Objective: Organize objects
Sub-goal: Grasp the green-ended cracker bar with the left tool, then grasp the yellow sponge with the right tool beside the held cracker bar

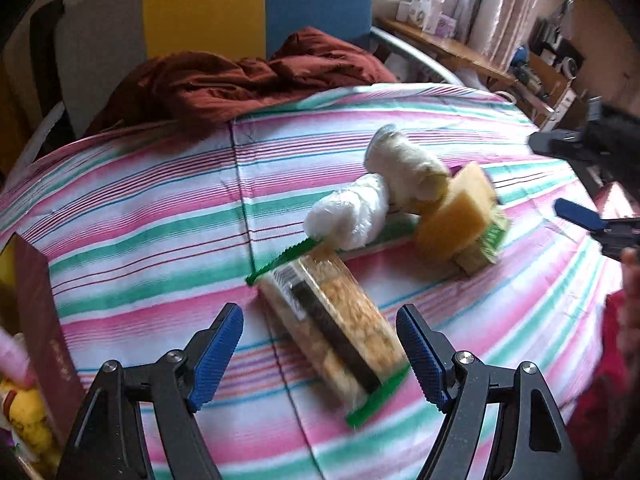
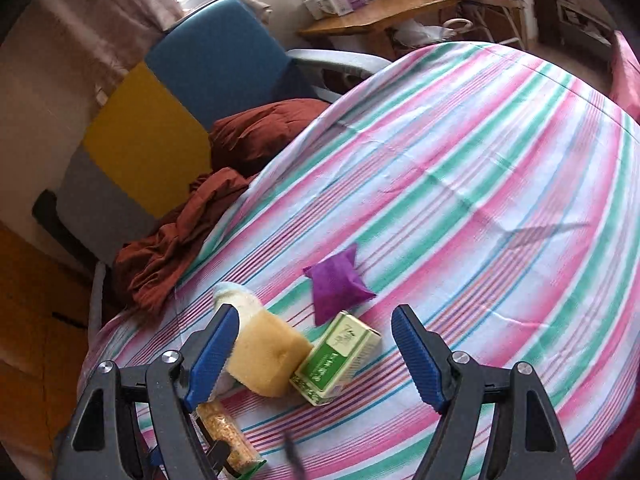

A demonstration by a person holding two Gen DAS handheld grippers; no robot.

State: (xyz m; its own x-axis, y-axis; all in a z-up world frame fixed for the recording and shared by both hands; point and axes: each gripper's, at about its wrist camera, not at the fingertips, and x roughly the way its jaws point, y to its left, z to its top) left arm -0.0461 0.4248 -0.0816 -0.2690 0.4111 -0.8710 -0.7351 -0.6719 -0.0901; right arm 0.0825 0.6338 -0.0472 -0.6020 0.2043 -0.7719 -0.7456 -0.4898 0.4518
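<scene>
Striped bedsheet [image 1: 120, 208] clutter is being approached with both grippers gaping and empty, left gripper [image 1: 320, 356] lined over the snack packet [image 1: 332, 320], right gripper [image 2: 316, 356] over the green box [image 2: 340, 360] with the sponge [image 2: 268, 360] touching at its 9 o'clock; a closing grasp is judged next.

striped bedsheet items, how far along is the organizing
Early on, it seems. Nothing looks sorted yet: the green-edged clear snack packet, white plastic-wrapped roll, yellow sponge block, green and white carton and purple cloth pouch lie loose on the striped bedsheet. Nothing is in hand: the left hand-held gripper and right hand-held gripper are open and empty. All the gathering remains.
</scene>
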